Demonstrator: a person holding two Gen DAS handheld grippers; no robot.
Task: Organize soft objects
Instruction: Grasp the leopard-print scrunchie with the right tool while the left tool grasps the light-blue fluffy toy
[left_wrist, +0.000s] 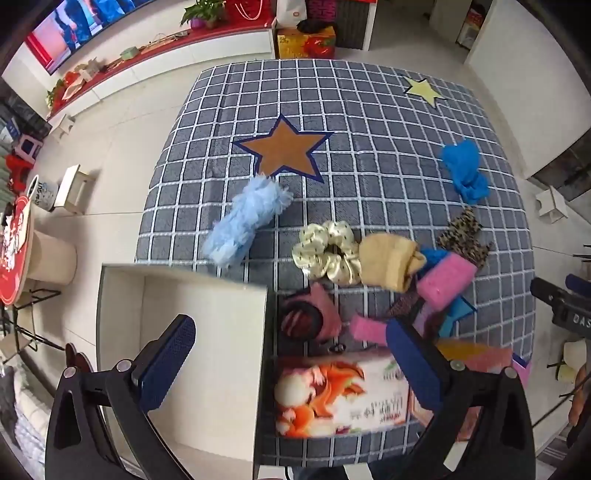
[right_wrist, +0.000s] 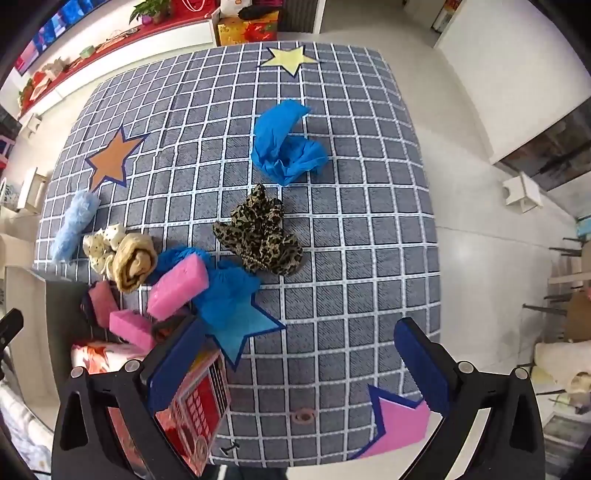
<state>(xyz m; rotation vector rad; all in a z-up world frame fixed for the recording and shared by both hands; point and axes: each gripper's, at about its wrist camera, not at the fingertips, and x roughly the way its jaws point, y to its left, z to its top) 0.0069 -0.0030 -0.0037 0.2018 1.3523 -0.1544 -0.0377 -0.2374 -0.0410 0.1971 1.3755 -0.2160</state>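
Soft objects lie on a grey checked cloth: a light blue fluffy piece, a cream dotted scrunchie, a tan rolled cloth, pink sponges, a leopard-print cloth, and a crumpled blue cloth. A white open box sits at the cloth's near left. My left gripper is open over the box edge, holding nothing. My right gripper is open and holds nothing above the cloth's near part.
A printed tissue pack and a red box lie near the front edge. Star patches mark the cloth: orange, yellow, blue, pink. White stools stand on the floor around.
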